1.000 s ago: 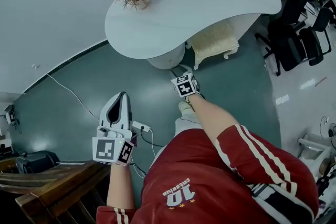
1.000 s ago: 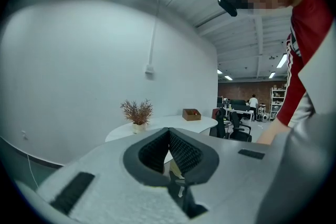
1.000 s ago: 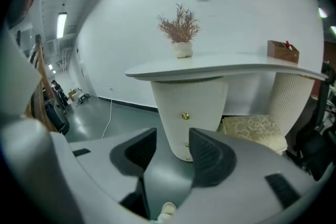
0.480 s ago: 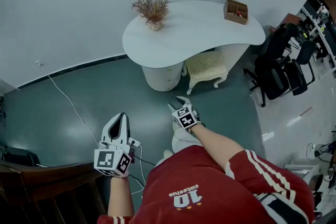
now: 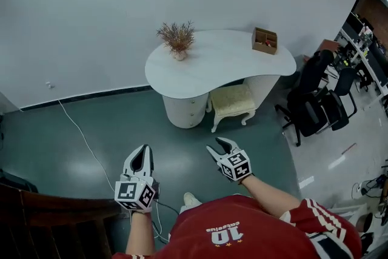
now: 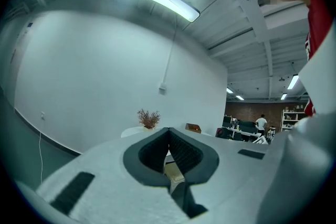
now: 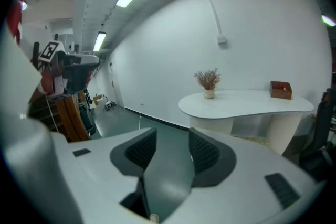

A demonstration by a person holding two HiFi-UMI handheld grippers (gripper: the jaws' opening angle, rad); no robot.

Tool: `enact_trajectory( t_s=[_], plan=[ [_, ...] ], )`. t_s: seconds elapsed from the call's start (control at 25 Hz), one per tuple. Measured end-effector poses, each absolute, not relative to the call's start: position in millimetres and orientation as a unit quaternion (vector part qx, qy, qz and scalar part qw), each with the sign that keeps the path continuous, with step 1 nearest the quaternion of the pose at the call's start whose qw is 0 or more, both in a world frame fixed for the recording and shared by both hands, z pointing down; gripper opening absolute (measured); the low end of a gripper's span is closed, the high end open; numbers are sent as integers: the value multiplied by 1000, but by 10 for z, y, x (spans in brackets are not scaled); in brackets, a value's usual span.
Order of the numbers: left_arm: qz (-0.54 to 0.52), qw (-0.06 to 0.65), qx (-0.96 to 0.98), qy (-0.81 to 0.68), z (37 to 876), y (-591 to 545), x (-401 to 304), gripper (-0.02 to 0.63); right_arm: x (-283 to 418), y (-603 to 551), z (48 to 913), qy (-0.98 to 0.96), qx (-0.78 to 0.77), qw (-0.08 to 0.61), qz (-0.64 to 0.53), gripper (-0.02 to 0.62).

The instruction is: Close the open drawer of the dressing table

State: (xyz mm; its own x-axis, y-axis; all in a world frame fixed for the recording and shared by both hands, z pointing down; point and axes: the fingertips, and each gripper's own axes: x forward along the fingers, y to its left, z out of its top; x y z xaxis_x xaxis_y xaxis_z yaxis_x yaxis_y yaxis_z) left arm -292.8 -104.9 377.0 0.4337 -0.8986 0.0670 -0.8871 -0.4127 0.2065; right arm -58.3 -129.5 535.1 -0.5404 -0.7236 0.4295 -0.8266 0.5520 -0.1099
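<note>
The white dressing table (image 5: 225,57) stands against the wall, well ahead of both grippers. Its round drawer pedestal (image 5: 184,111) is under the left end; from here I cannot tell how any drawer stands. A cream stool (image 5: 233,102) is tucked beside the pedestal. My left gripper (image 5: 143,152) is held low over the green floor, its jaws shut and empty, pointing towards the table (image 6: 131,132). My right gripper (image 5: 219,146) is beside it, open and empty, also facing the table (image 7: 247,103).
A dried plant in a vase (image 5: 177,39) and a wooden box (image 5: 265,40) sit on the tabletop. Black office chairs (image 5: 318,100) stand to the right. A white cable (image 5: 79,130) runs across the floor. Dark wooden furniture (image 5: 42,215) is at the lower left.
The table now looks farther away and higher in the head view. My right gripper has come back from near the stool to level with the left gripper.
</note>
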Motion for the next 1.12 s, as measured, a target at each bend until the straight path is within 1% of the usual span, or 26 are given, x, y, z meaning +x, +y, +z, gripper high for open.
enact_trajectory(
  t_s=[0.12,0.32,0.52,0.68,0.84,0.96,1.12],
  plan=[
    [-30,81,846,-527,3569,-938,-2640,0,-224,-1170,4870,-866,463,136,131,183],
    [-42,59,853,-518,3293,-622,-2024,1,494,-963,4099,-866,485,83,91,183],
    [-76,73,853,-511,3105,-284,-1395,0,1392,-553,3570,-863,499,55,54,183],
    [-73,43,846,-526,2878,27,-1054,1,1925,-243,3166,-856,517,9,21,169],
    [-73,23,843,-532,2674,321,-769,0,2113,-42,2804,-863,506,-12,-8,165],
    [-58,-2,849,-525,2561,418,-685,1,2084,17,2533,-869,493,-30,-19,131],
    [-61,-21,851,-522,2339,338,-790,1,1971,-14,2180,-867,494,-41,-42,91]
  ],
)
